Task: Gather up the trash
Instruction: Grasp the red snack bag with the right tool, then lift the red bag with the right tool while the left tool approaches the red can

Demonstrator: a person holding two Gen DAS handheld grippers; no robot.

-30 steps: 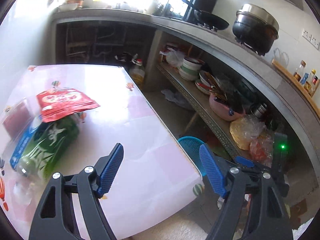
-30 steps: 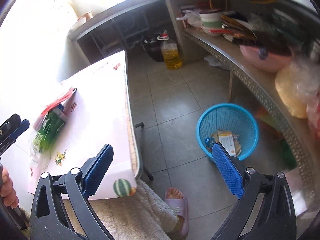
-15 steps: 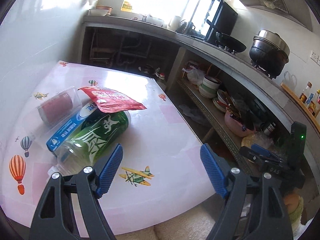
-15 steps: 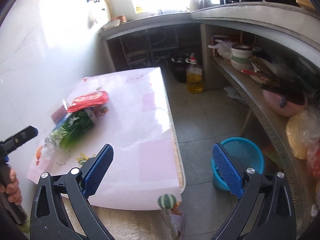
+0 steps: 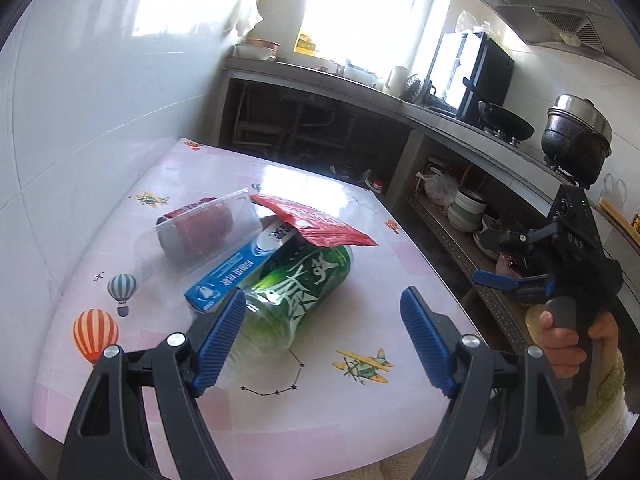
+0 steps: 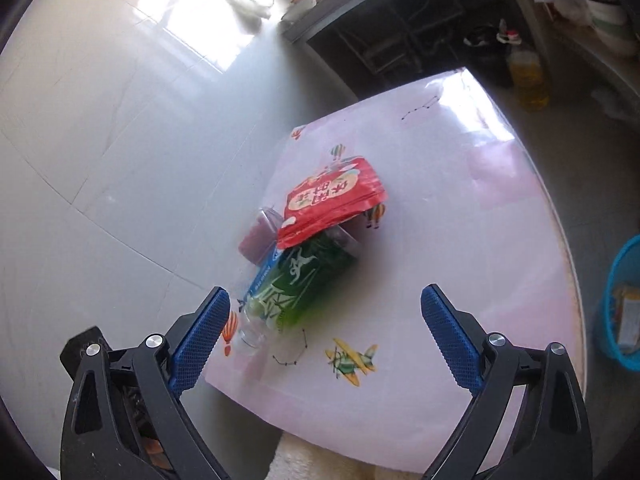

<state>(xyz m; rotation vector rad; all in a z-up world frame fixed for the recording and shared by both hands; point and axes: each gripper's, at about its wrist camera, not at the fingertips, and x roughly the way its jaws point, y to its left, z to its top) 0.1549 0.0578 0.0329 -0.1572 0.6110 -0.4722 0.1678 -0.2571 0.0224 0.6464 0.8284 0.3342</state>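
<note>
Lining up on the trash pile: bottle (image 5: 298, 292) at 12 o'clock of the left gripper (image 5: 322, 336), pouch (image 5: 316, 222) stacked on top, so pouch goes first. Both sets of jaws wide, empty. Right gripper (image 6: 324, 338) overhead; bin (image 6: 624, 304) at 3 o'clock.

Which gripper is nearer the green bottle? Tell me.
Left. The left gripper hangs open just over the green bottle, one pad beside its neck. The right gripper is off past the table edge, also open.
</note>
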